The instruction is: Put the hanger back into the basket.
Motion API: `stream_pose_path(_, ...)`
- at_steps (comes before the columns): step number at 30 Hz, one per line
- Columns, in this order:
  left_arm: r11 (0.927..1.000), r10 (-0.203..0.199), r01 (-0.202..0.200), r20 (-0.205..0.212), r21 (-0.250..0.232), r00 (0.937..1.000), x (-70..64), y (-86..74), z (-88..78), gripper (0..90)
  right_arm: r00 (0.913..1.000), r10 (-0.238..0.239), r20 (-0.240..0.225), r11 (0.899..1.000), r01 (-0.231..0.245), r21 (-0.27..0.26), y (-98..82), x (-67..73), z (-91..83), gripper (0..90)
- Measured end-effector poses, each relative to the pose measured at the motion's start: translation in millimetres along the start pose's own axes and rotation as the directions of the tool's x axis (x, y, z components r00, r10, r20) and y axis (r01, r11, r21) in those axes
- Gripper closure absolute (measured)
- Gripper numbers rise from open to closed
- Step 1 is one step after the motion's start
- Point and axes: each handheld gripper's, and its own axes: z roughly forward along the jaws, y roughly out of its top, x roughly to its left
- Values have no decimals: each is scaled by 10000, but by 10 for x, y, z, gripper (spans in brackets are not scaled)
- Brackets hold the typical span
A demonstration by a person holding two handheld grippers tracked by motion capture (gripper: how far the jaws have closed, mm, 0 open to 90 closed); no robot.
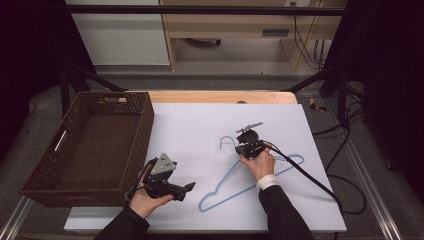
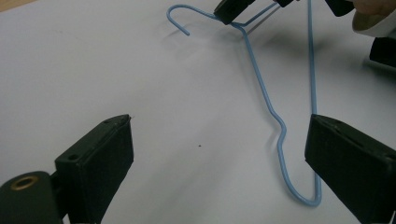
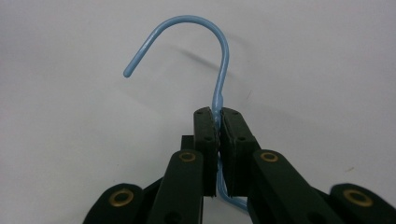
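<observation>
A light blue wire hanger (image 1: 228,175) lies flat on the white sheet (image 1: 195,122), its hook pointing to the far side. My right gripper (image 1: 241,148) is shut on the hanger's twisted neck just below the hook; in the right gripper view the pads (image 3: 207,130) pinch the wire (image 3: 223,51) tightly. My left gripper (image 1: 186,191) is held at the near left, open, a little short of the hanger's left shoulder. In the left gripper view its jaws stand wide apart (image 2: 219,123) with the hanger's bent shoulder end (image 2: 280,140) beside the right jaw, untouched, and the right gripper (image 2: 229,10) farther off.
An empty dark brown wicker basket (image 1: 142,135) stands at the left, overlapping the sheet's edge. The right gripper's black cable (image 1: 310,180) trails across the hanger toward the right edge. The wooden table edge (image 1: 220,96) shows behind the sheet.
</observation>
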Motion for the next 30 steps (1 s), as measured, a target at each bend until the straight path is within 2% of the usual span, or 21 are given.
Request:
stream_pose_path(5, 9999, -98, 96, 286, 73, 9995, -78, 109, 107, 90, 10000, -43, -52, 9996, 42, -263, 1, 11, -79, 863)
stream_pose_path(13, 9996, -70, 51, 719, 270, 9974, -236, 342, 413, 105, 9997, -206, -162, 9966, 193, -799, -7, 26, -222, 863)
stream_pose_path(19, 9990, -140, 99, 968, 428, 9952, -318, 439, 632, 129, 9988, -430, -222, 9942, 406, -992, -16, 30, -277, 863)
stream_pose_path(30, 9945, 157, -263, 1049, 1010, 9944, -398, 543, 968, 249, 9973, -645, -352, 9898, 594, -1293, -35, 50, -349, 863)
